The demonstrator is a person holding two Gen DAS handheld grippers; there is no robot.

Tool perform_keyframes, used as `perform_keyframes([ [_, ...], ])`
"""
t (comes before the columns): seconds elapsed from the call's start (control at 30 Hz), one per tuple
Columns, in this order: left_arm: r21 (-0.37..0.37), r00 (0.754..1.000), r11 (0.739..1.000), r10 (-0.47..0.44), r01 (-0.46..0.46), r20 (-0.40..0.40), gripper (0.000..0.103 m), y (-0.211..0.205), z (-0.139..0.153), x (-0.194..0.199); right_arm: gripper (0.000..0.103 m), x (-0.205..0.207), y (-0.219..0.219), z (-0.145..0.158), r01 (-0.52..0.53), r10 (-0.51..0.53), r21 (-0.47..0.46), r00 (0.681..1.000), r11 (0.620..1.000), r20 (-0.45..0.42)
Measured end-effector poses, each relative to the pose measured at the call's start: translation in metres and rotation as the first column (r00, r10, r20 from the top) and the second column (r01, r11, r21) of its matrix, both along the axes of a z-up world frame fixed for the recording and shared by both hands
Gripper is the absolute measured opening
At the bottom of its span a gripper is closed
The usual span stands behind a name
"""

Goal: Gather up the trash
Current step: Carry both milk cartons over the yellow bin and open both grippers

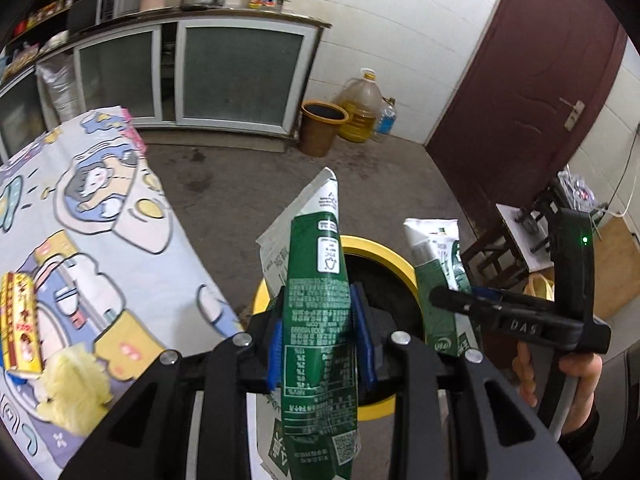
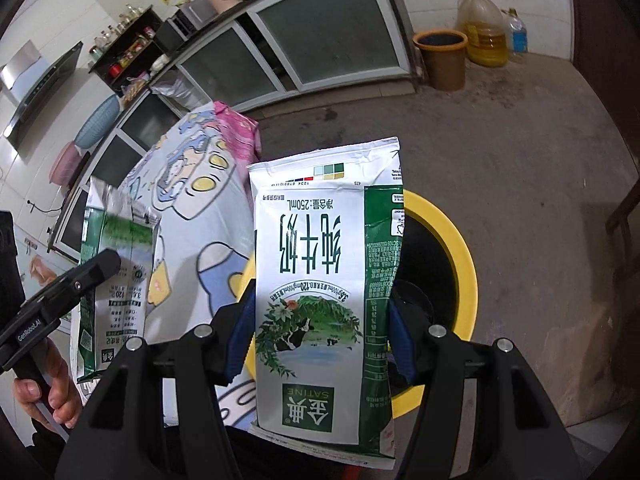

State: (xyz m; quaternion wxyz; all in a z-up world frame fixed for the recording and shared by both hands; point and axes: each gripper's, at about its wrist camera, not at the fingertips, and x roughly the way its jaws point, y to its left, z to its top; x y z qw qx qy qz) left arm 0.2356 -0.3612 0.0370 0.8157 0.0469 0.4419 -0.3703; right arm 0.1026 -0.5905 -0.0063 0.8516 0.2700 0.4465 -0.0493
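Note:
My left gripper [image 1: 318, 336] is shut on a flattened green and white milk carton [image 1: 320, 312], held edge-on above a yellow-rimmed black trash bin [image 1: 384, 258]. My right gripper [image 2: 320, 344] is shut on a second flattened milk carton [image 2: 320, 300], its printed face toward the camera, above the same bin [image 2: 460, 248]. The right gripper [image 1: 460, 300] with its carton [image 1: 440, 272] shows at the right of the left wrist view. The left gripper [image 2: 100, 268] with its carton [image 2: 116, 280] shows at the left of the right wrist view.
A table with a cartoon-print cloth [image 1: 100, 220] stands left of the bin, with a yellow snack box [image 1: 20, 324] and a yellow tissue wad [image 1: 76, 392] on it. A brown bucket [image 1: 322, 126] and an oil jug [image 1: 360, 108] stand by the far cabinets. A stool [image 1: 516, 236] stands at the right.

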Motion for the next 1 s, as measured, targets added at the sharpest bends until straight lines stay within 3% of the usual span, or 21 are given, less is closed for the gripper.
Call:
perform_keyframes([
  [0.37,0.05,0.999,0.999,-0.015,0.017,-0.039,0.028,-0.043,-0.039,0.023,0.056,0.015,-0.004,-0.033,0.02,-0.019,0.01,0.998,1.0,-0.058],
  [0.77,0.036,0.996,0.999,-0.027,0.03,-0.084,0.029,-0.062,-0.061,0.031,0.058,0.029,-0.005,-0.058,0.019,-0.014,0.043,0.994,0.999,-0.111],
  [0.8,0.027,0.996,0.999,-0.029,0.031,-0.087,0.041,-0.06,-0.061,0.032,0.06,0.03,-0.006,-0.058,0.024,-0.02,0.035,0.993,0.999,-0.116],
  [0.83,0.016,0.995,0.999,-0.03,0.032,-0.091,0.051,-0.059,-0.06,0.032,0.07,0.031,-0.006,-0.058,0.03,-0.027,0.027,0.992,0.999,-0.12],
  [0.87,0.005,0.997,1.0,-0.022,0.022,-0.08,0.075,-0.057,-0.057,0.031,0.074,0.032,-0.007,-0.058,0.041,-0.038,0.022,0.992,0.999,-0.121],
  [0.9,0.0,0.999,1.0,-0.006,0.006,-0.053,0.089,-0.055,-0.053,0.029,0.075,0.031,-0.01,-0.058,0.058,-0.055,0.022,0.991,0.998,-0.121],
  [1.0,-0.027,1.0,0.999,0.019,-0.019,-0.001,0.095,-0.045,-0.042,0.027,0.075,0.024,-0.02,-0.059,0.094,-0.09,0.031,0.989,0.995,-0.121],
])
